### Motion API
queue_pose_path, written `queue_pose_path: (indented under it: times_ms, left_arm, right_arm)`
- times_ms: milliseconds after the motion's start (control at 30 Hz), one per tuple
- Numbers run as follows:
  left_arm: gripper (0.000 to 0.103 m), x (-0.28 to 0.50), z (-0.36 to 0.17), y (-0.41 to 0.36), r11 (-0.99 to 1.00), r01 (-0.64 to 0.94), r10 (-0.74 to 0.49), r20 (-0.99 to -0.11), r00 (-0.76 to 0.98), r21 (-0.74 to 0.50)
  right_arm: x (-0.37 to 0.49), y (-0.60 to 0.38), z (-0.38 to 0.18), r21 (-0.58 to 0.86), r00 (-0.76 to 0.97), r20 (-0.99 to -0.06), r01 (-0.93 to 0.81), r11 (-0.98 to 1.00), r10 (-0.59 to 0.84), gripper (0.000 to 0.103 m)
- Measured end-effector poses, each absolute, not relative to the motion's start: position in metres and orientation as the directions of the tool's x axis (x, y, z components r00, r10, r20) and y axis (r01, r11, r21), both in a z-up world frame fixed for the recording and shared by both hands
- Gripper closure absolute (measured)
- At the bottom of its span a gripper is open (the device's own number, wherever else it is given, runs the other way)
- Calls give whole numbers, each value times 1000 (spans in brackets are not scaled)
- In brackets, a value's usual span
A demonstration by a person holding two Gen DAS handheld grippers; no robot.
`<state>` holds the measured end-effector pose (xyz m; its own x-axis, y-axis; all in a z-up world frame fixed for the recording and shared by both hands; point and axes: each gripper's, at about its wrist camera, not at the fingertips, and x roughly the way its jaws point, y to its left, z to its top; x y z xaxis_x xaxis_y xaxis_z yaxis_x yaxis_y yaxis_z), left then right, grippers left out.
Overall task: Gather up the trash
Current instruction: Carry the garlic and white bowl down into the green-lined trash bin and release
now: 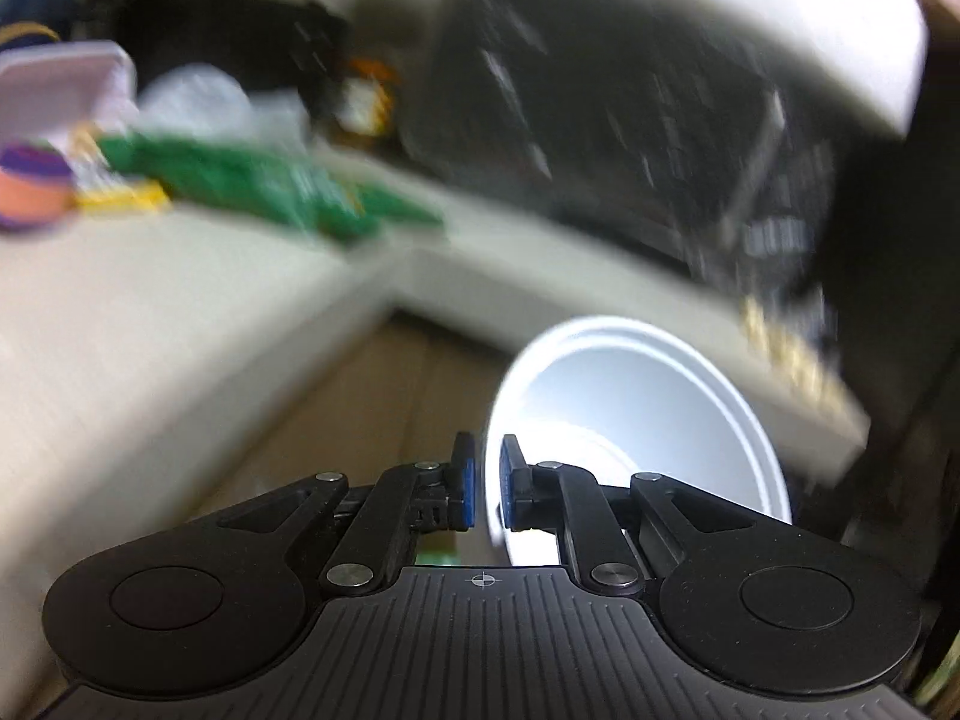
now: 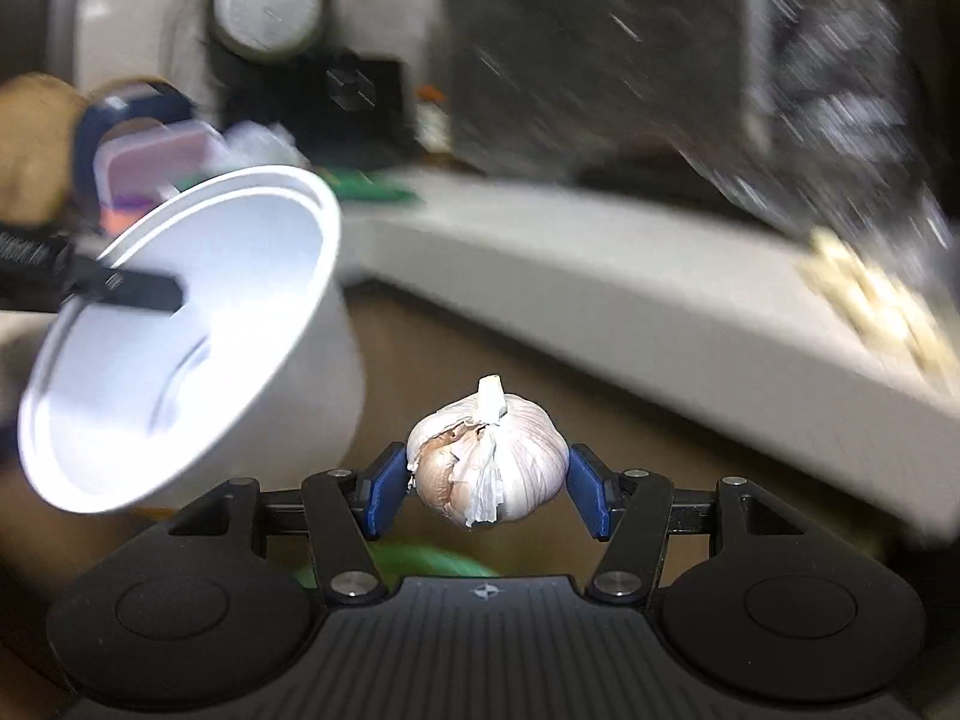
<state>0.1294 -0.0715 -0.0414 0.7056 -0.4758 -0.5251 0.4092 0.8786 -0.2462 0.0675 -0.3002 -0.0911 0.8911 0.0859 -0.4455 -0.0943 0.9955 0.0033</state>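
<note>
The left gripper (image 1: 486, 480) pinches the white cup (image 1: 648, 420) by its rim, mouth open; the right gripper (image 2: 487, 489) squeezes a garlic (image 2: 489, 459), probably for dropping in.

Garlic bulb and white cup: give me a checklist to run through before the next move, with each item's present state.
1. Right gripper clamped on the garlic bulb: ok, a blue pad presses each side.
2. Left gripper clamped on the white cup: ok, the pads pinch its rim.
3. Cup empty: ok, the right wrist view shows a bare white inside.
4. Cup mouth faces the garlic: ok, it tilts toward the right gripper.
5. Garlic over the cup mouth: not ok, it sits beside the cup, apart.
6. Trash on the white surface identified: cannot tell, the green packet and the rest are blurred.
</note>
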Motion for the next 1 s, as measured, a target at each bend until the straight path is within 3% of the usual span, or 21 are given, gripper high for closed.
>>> queue_pose_path:
  times_ms: [233,267,433,833,1000]
  left_arm:
    - [93,155,-184,-89,906,338,-405,-756,514,-256]
    - [89,159,-200,-89,916,323,-380,-777,503,-239]
    - [91,187,-270,-90,955,244,-267,-851,452,-170]
    - [84,241,-402,-131,958,188,-251,-948,194,-215]
    - [84,240,-407,-105,939,85,-342,-924,168,-332]
  right_arm:
    - [65,-332,-169,32,812,-584,9,999,11,46]
    - [67,-334,-176,47,802,-597,12,999,19,46]
    - [73,-343,-207,83,769,-638,24,996,34,46]
    - [103,-347,-260,72,676,-737,63,995,11,46]
    - [110,-331,-272,72,640,-767,15,997,46,46]
